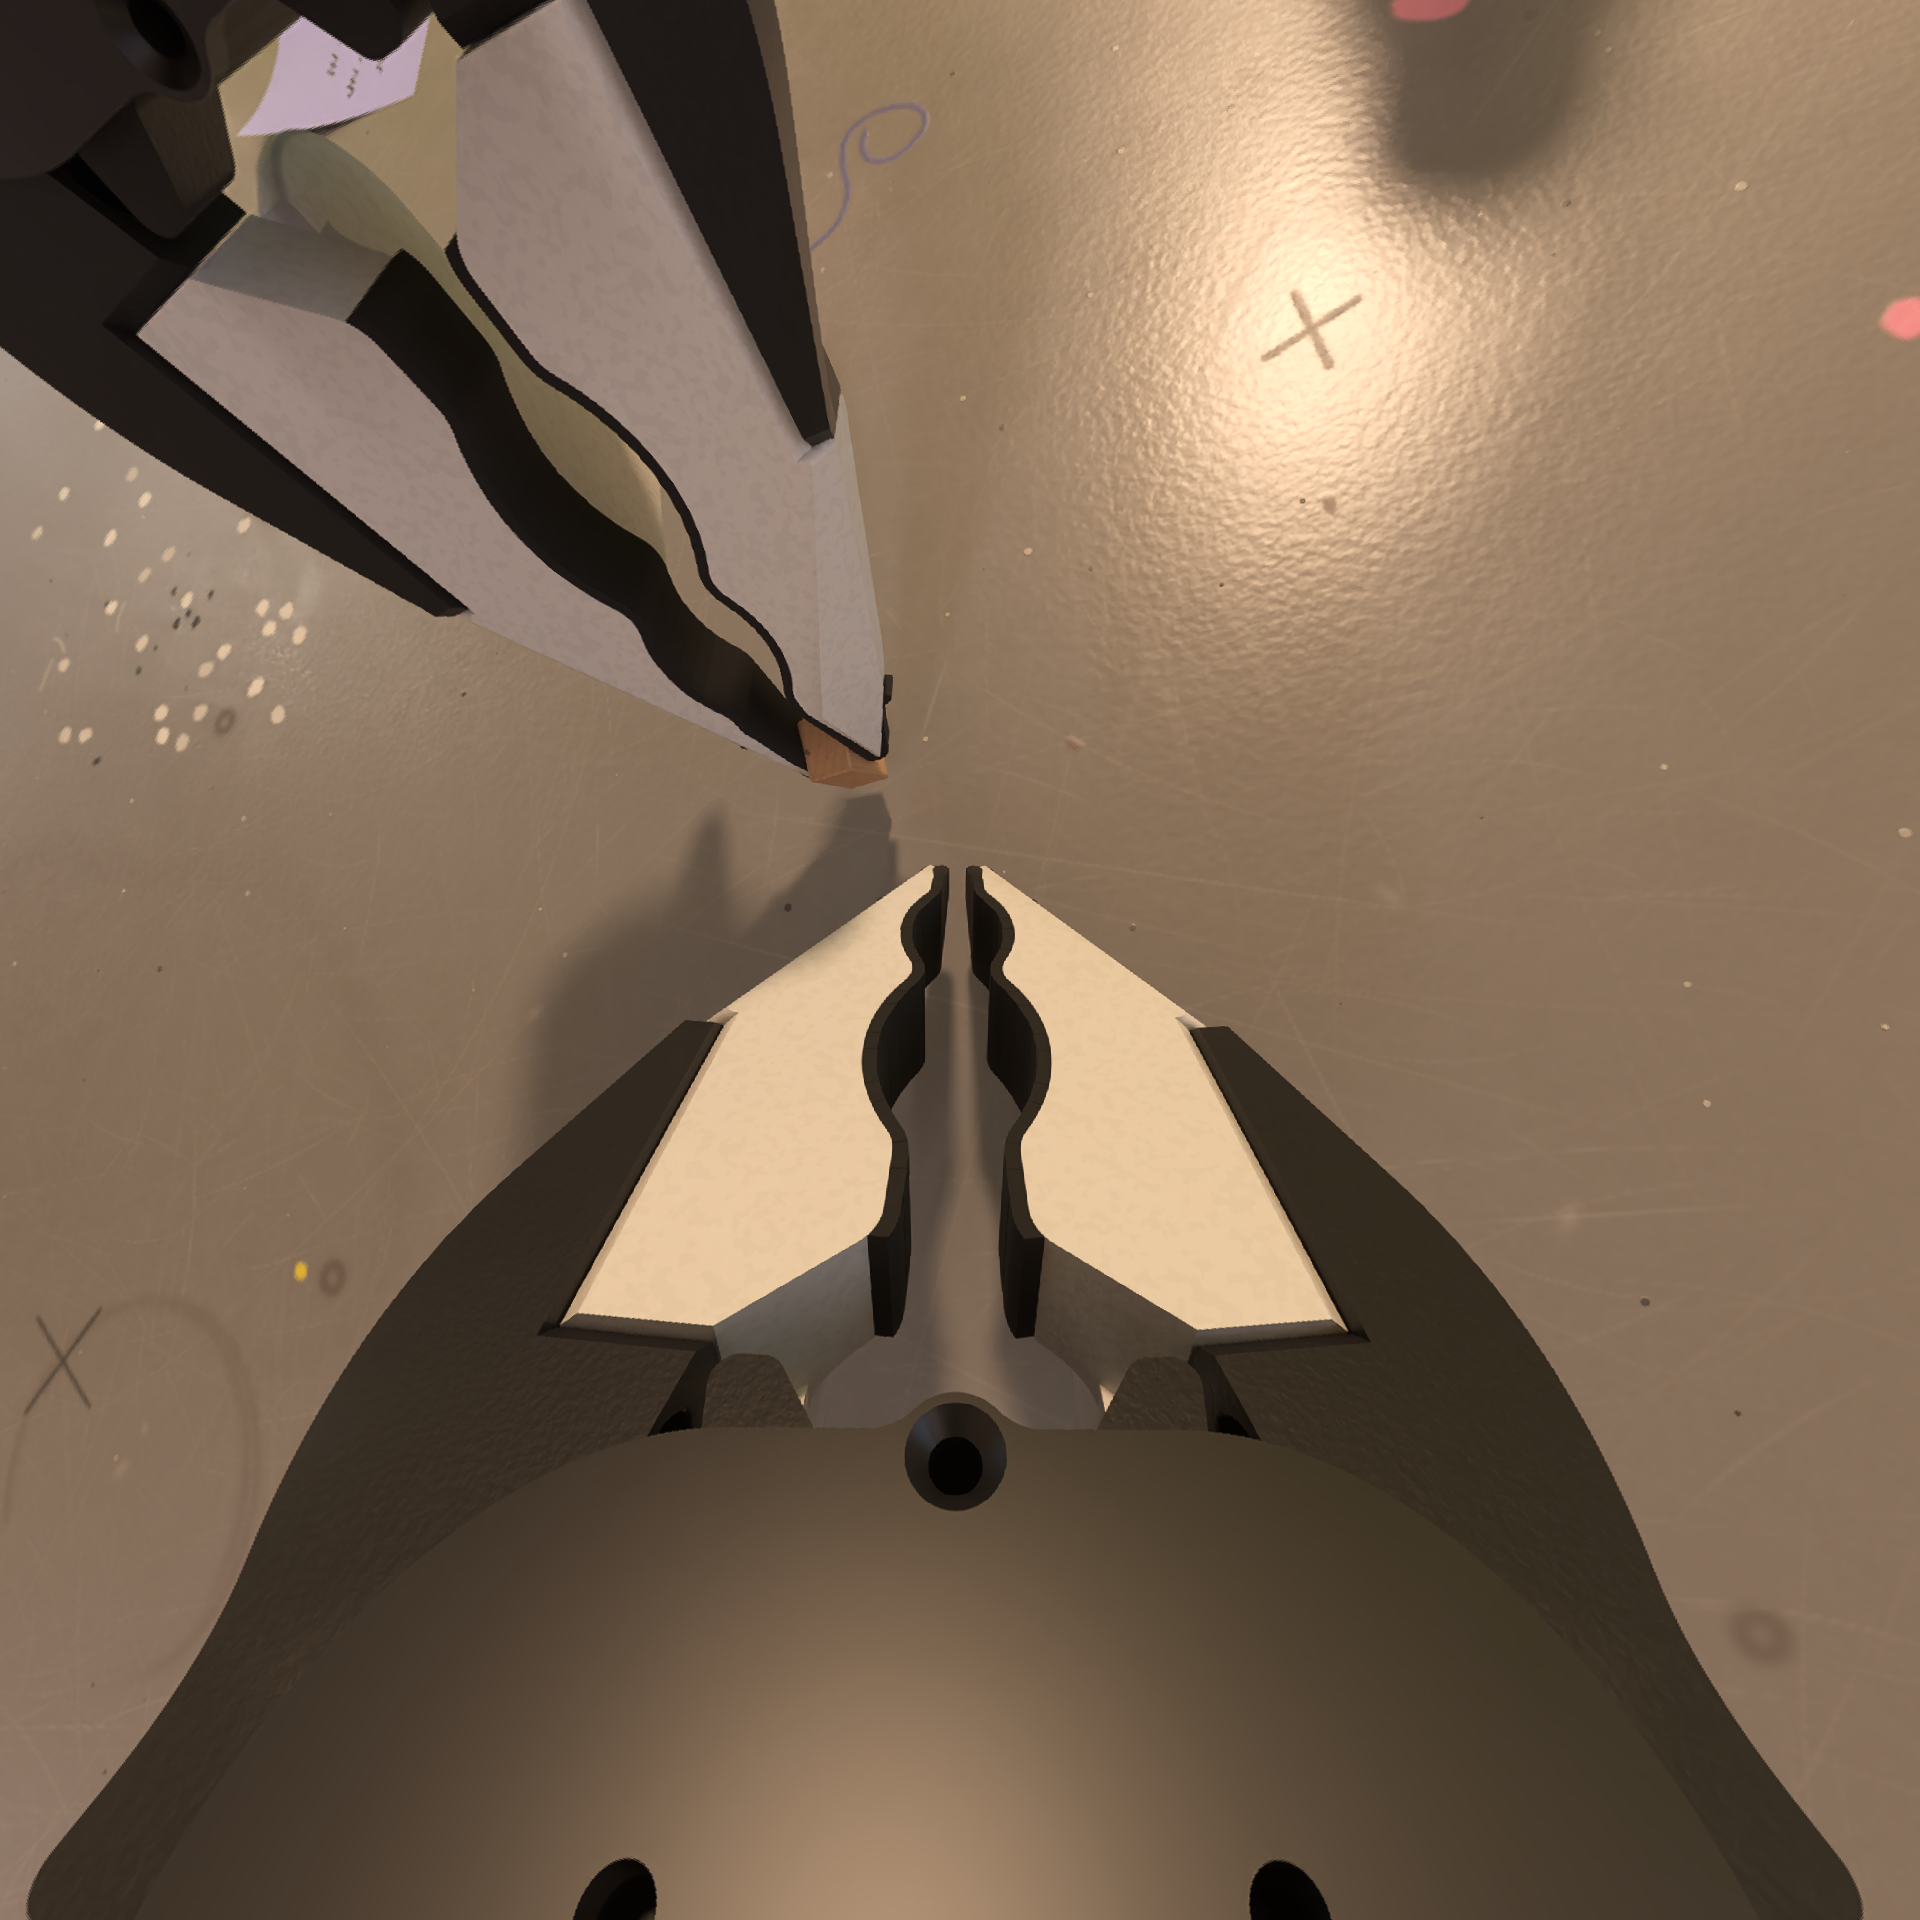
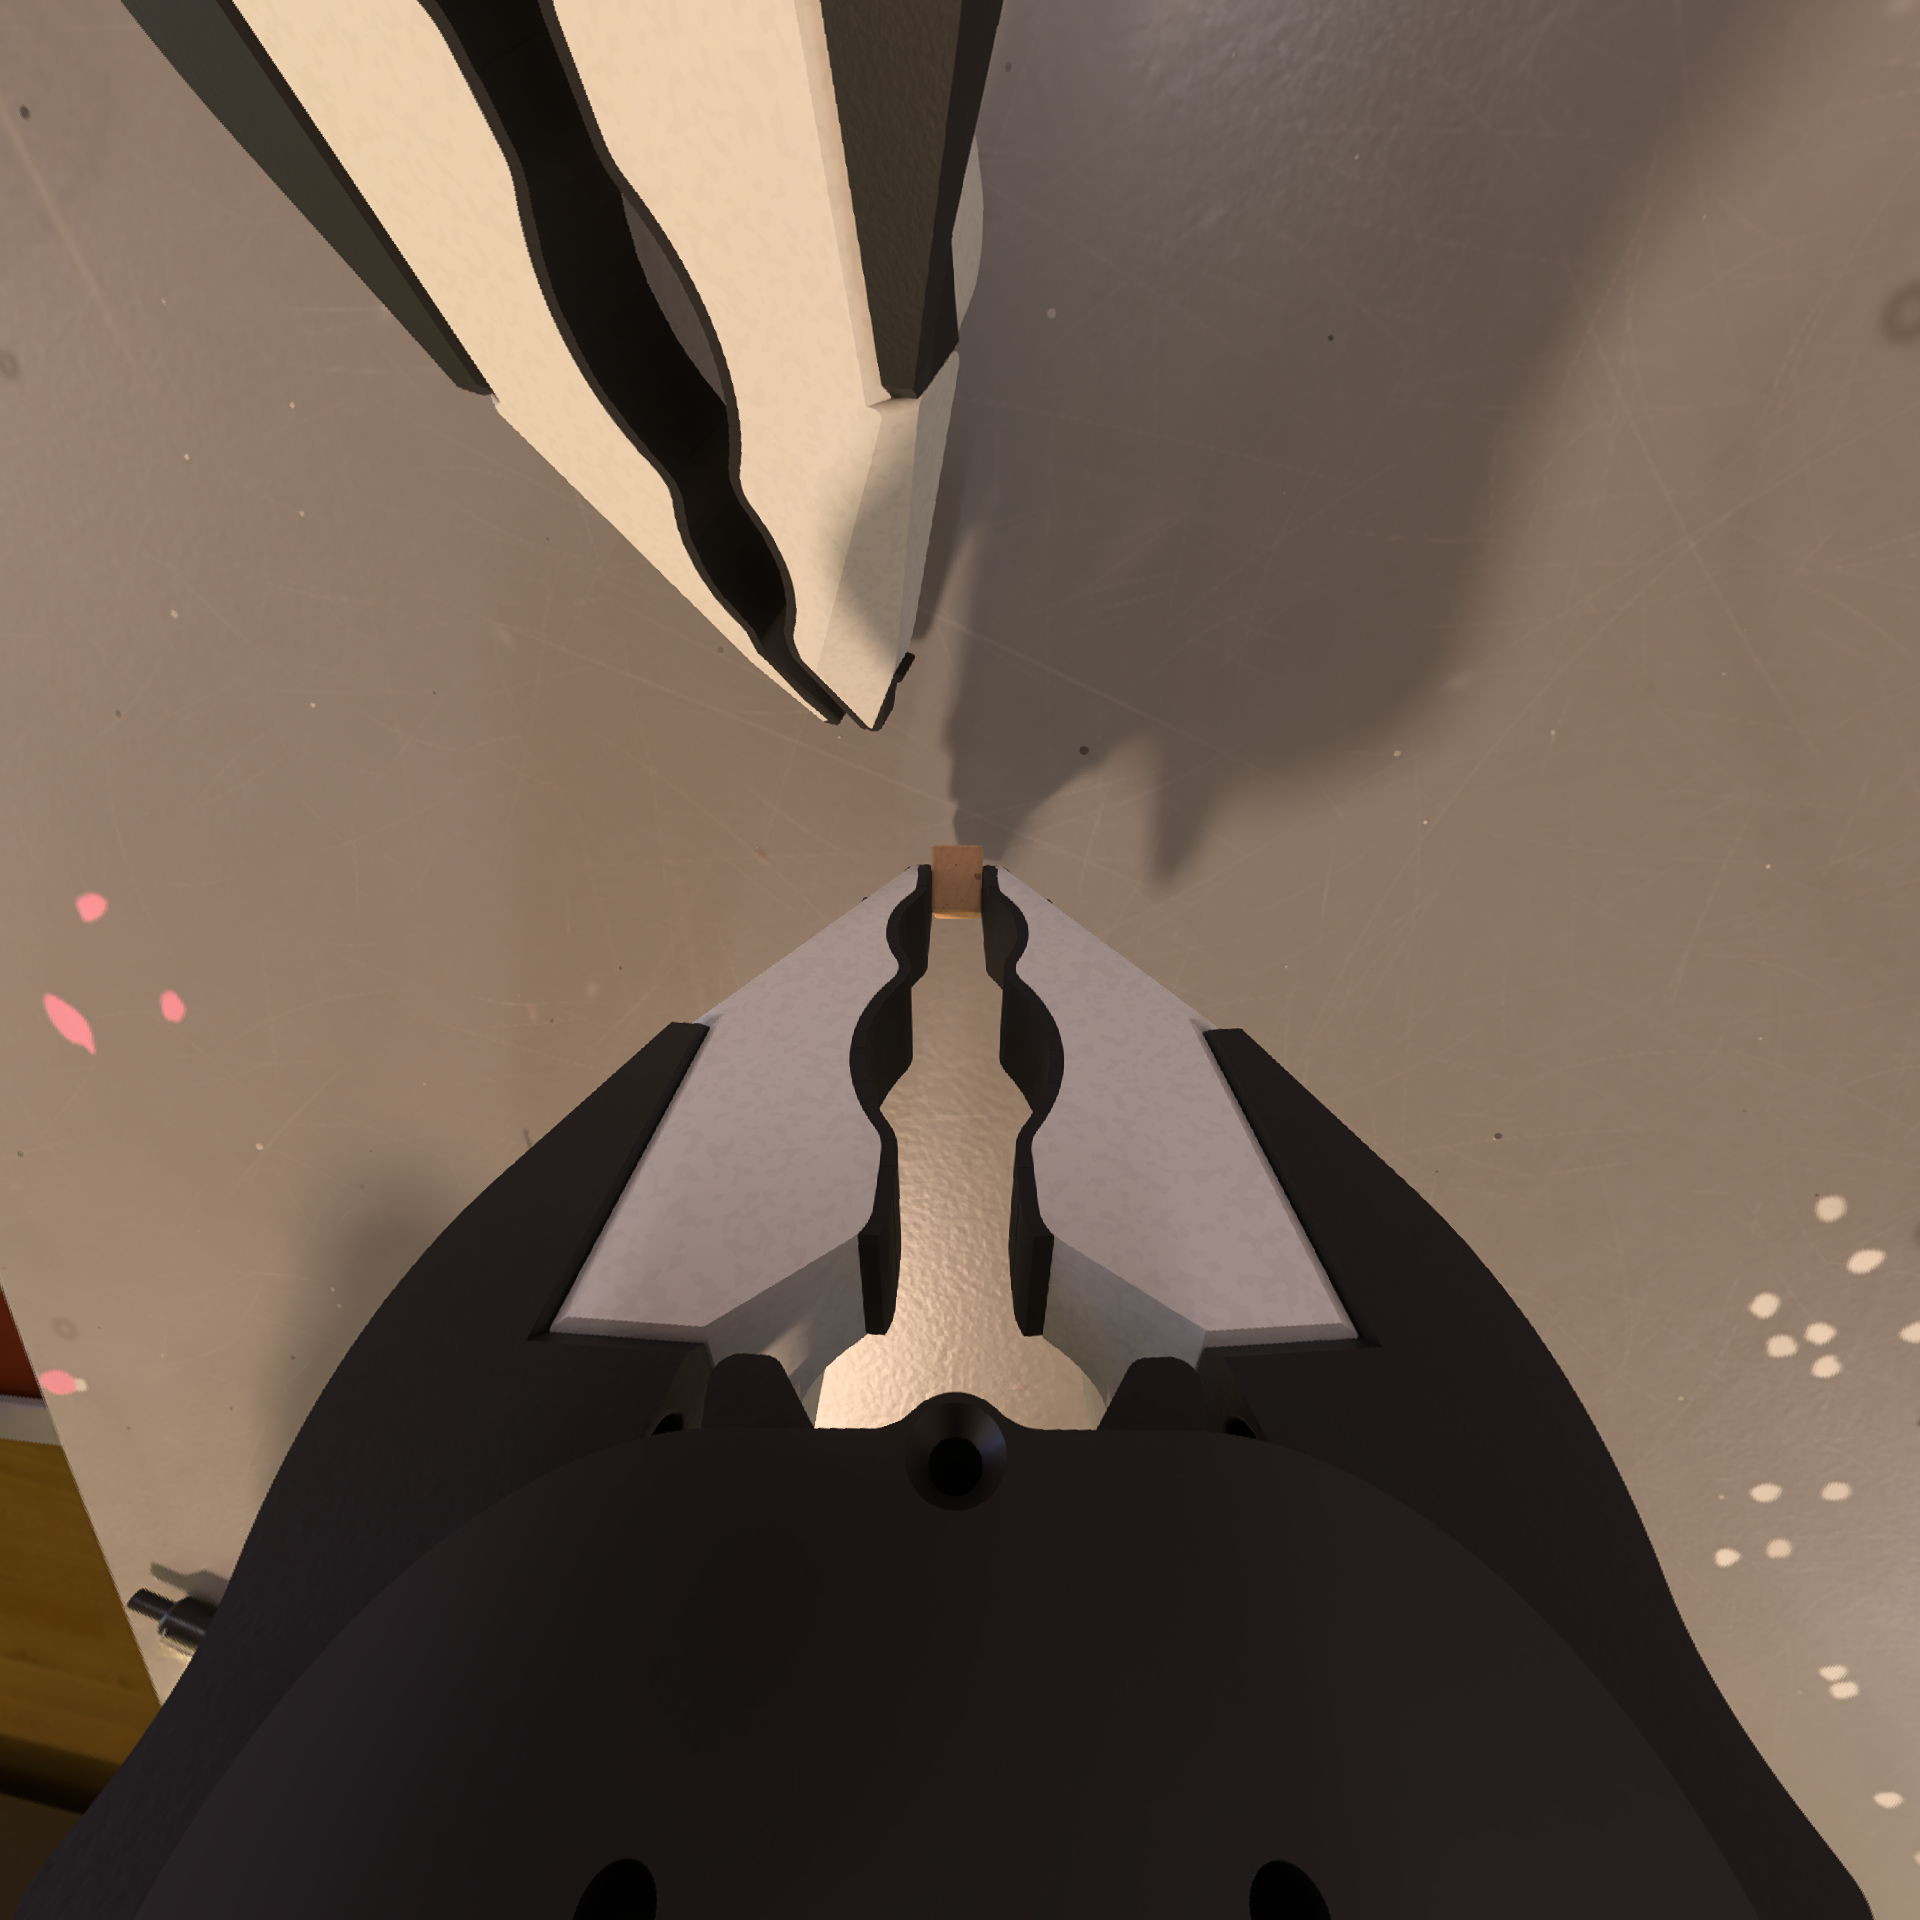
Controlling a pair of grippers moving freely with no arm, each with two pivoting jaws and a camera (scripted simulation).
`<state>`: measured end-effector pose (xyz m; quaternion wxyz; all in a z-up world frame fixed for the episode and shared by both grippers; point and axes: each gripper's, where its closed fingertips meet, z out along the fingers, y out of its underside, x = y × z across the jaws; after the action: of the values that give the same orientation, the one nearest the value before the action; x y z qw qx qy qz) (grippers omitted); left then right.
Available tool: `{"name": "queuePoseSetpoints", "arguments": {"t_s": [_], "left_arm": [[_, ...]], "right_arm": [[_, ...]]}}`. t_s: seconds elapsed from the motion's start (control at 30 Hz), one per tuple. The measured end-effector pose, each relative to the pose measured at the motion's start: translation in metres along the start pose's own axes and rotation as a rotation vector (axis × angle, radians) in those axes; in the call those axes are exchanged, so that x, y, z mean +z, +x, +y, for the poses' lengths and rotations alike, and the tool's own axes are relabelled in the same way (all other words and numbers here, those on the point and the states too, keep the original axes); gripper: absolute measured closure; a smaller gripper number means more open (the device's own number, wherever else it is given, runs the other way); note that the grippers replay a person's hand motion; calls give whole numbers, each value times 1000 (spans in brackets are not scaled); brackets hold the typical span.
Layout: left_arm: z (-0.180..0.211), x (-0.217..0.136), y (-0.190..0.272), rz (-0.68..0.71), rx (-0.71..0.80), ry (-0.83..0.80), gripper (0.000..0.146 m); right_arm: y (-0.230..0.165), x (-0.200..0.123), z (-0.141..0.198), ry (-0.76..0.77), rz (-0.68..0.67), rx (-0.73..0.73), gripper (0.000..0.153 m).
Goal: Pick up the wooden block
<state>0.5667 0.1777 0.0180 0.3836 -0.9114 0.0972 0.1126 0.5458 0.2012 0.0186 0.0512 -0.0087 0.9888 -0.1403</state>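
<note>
The wooden block [image 2: 957,883] is a small tan cube pinched between the tips of my right gripper [image 2: 957,891], which is shut on it. In the left wrist view the same gripper [image 1: 844,750] comes in from the upper left with the wooden block [image 1: 844,767] at its tips, held just above the tabletop. My left gripper [image 1: 957,878] is shut and empty, its tips a short way in front of the block. It also shows in the right wrist view [image 2: 857,717], coming in from the top.
The beige tabletop [image 1: 1351,727] has pencilled crosses [image 1: 1311,328], white speckles [image 1: 177,644] and pink spots [image 2: 71,1023]. A pale paper note [image 1: 332,83] lies at the far upper left. The table edge with a metal bolt [image 2: 171,1616] shows at the lower left of the right wrist view.
</note>
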Motion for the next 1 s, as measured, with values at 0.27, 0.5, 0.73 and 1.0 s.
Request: {"name": "queuePoseSetpoints", "arguments": {"t_s": [0.27, 0.5, 0.73, 1.0], "left_arm": [[-2, 1, 0, -30, 36, -11, 143], [-1, 3, -1, -64, 93, -46, 146], [-1, 3, -3, -57, 77, -39, 145], [2, -6, -11, -51, 43, -37, 141]], "right_arm": [[-1, 0, 2, -32, 5, -8, 144], [1, 4, 5, -50, 18, 3, 144], [1, 4, 4, -46, -4, 34, 144], [2, 3, 4, -63, -16, 45, 144]]}}
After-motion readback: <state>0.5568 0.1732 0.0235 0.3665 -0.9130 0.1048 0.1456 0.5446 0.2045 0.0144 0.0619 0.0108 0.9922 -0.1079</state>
